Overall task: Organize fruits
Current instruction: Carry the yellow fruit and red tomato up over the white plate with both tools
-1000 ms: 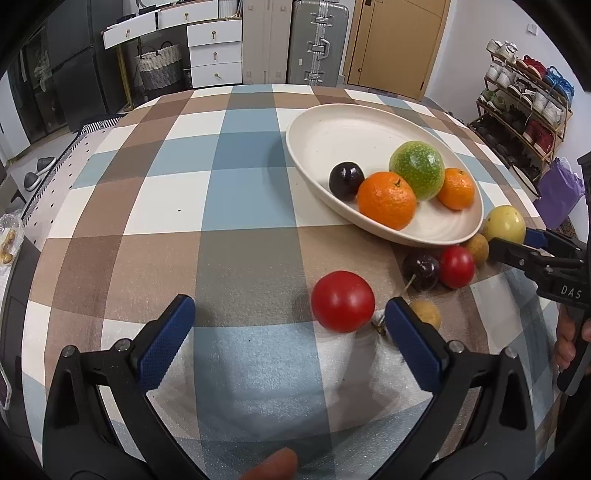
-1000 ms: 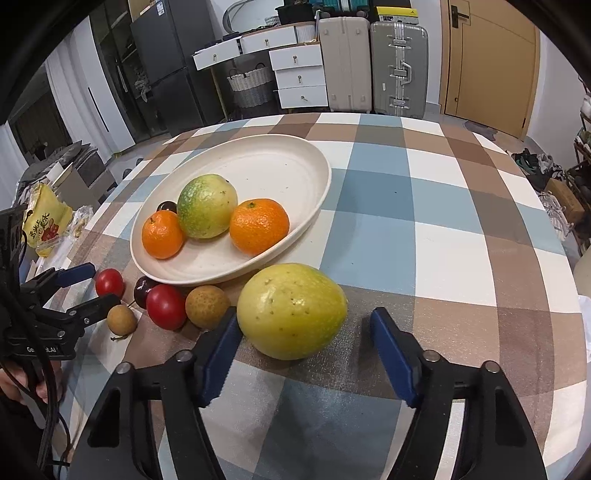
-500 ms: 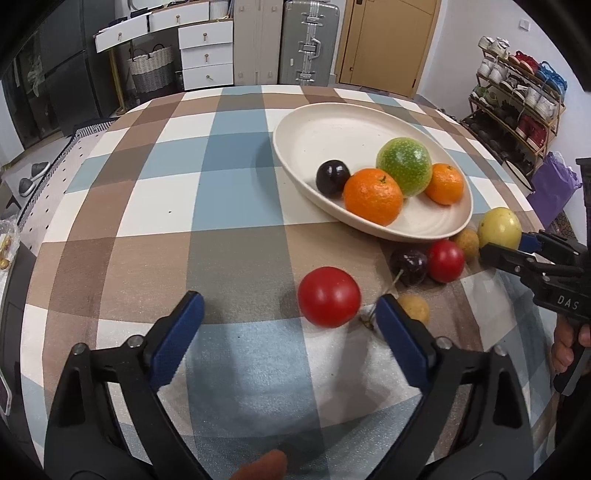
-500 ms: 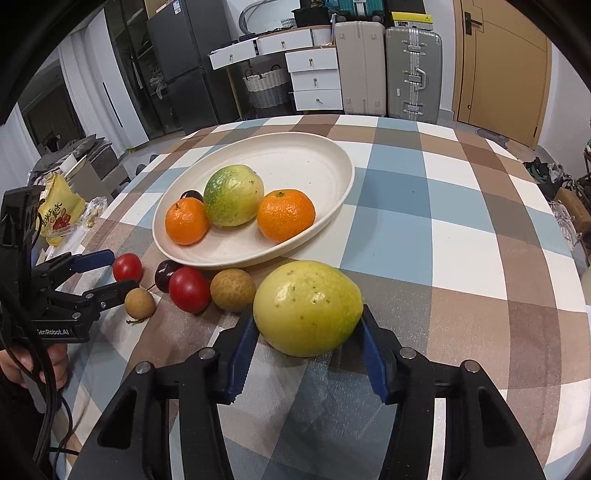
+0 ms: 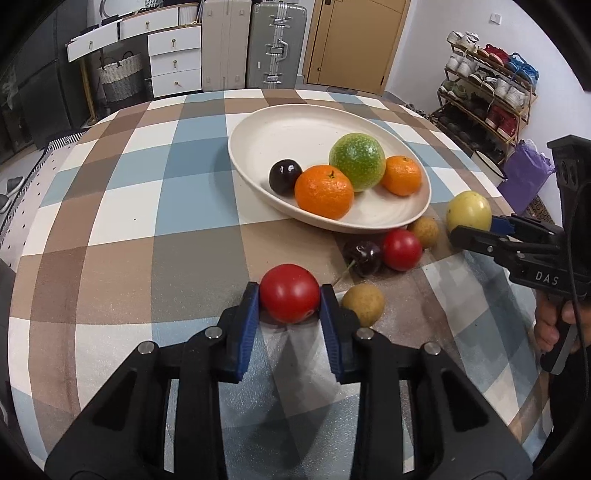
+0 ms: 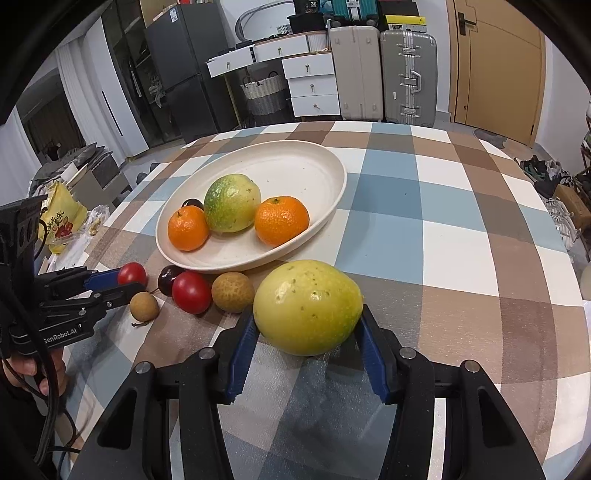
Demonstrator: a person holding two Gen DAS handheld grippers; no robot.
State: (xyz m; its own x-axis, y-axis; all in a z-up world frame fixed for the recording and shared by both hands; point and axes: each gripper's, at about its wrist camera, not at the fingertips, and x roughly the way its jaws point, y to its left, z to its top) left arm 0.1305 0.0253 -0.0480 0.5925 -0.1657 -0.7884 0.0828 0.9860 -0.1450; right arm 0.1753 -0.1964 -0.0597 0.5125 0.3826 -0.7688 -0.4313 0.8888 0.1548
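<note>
My left gripper (image 5: 290,295) squeezes a small red tomato (image 5: 289,292) on the checked tablecloth (image 5: 147,221). My right gripper (image 6: 306,332) hugs a big yellow fruit (image 6: 307,306) on both sides. Just beside them lie a brown longan (image 5: 363,304), a dark cherry (image 5: 362,257) and another red tomato (image 5: 402,249). Behind them sits the white plate (image 6: 314,173) with two oranges (image 6: 281,220), a green fruit (image 6: 232,203) and a dark plum (image 5: 285,176).

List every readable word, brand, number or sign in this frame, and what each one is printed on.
"DAS" – side of the right tool, seen from the left wrist view.
"GenRobot.AI" – side of the left tool, its first letter partly cut off.
"30" – dark box on the cabinet.
Yellow snack bag: print too small to read.
</note>
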